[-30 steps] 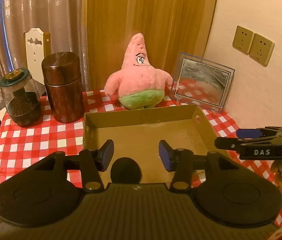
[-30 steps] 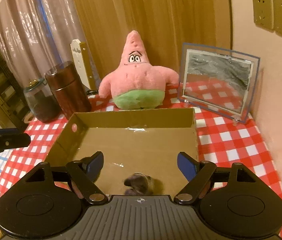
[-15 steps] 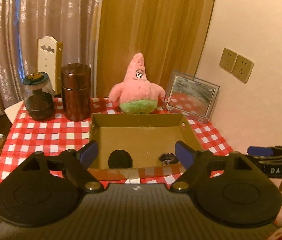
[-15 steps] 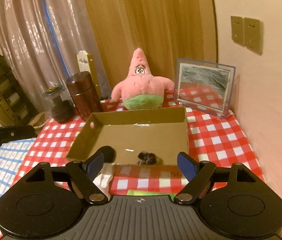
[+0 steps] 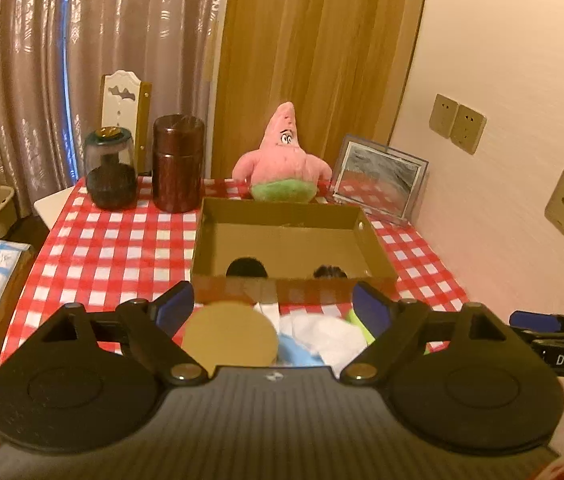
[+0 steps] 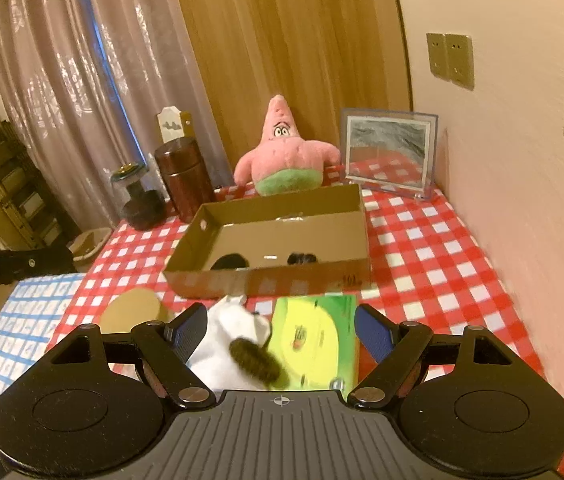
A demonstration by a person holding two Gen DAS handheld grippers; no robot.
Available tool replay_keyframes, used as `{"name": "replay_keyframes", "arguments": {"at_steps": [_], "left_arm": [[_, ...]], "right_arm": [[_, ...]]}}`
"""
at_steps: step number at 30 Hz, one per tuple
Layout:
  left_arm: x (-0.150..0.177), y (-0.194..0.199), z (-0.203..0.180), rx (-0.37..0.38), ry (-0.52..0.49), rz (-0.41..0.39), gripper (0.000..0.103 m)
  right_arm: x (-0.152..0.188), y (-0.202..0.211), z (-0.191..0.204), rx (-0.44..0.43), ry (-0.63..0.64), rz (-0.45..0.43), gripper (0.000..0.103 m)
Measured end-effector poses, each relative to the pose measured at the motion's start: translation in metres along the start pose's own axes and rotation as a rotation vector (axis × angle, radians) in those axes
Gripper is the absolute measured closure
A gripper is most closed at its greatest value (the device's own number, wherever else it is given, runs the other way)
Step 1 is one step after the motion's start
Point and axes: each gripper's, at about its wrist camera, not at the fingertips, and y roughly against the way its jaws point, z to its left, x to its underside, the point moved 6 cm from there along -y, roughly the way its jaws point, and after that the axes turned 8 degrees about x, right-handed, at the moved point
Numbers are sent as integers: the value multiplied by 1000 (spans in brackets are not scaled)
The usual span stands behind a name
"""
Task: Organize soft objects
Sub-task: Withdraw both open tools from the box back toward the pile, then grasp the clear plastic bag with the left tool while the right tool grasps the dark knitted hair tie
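Now your left gripper (image 5: 273, 307) is opening and your right gripper (image 6: 280, 322) stands wide, both empty, just before the cardboard box (image 6: 310, 278); two dark soft objects (image 6: 230, 261) lie inside it.

Both cams ride on grippers, looking forward and down along own fingers, pulled back a bit from table. Left wrist view faces cardboard box (image 5: 294, 240) square-on. Right wrist view sits further right, nearer wall, box (image 6: 277, 236) seen slightly angled. Shared: box, pink starfish plush (image 5: 282, 160) (image 6: 286, 156), picture frame (image 5: 378, 178) (image 6: 390, 152), checkered tablecloth (image 5: 117, 248) (image 6: 422, 240).
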Motion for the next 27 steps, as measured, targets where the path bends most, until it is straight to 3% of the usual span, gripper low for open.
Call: {"name": "replay_keyframes", "arguments": {"at_steps": [10,17,27], "left_arm": [[49,35,17,-84,66,-4,15],[70,45,20,-85,76,33,15],[74,37,16,-68,65,57,15]], "right_arm": [[35,26,-3,15,-19,18,23],[47,29,-2,12,-14,31,23],[49,21,1,8,3,37,23]]}}
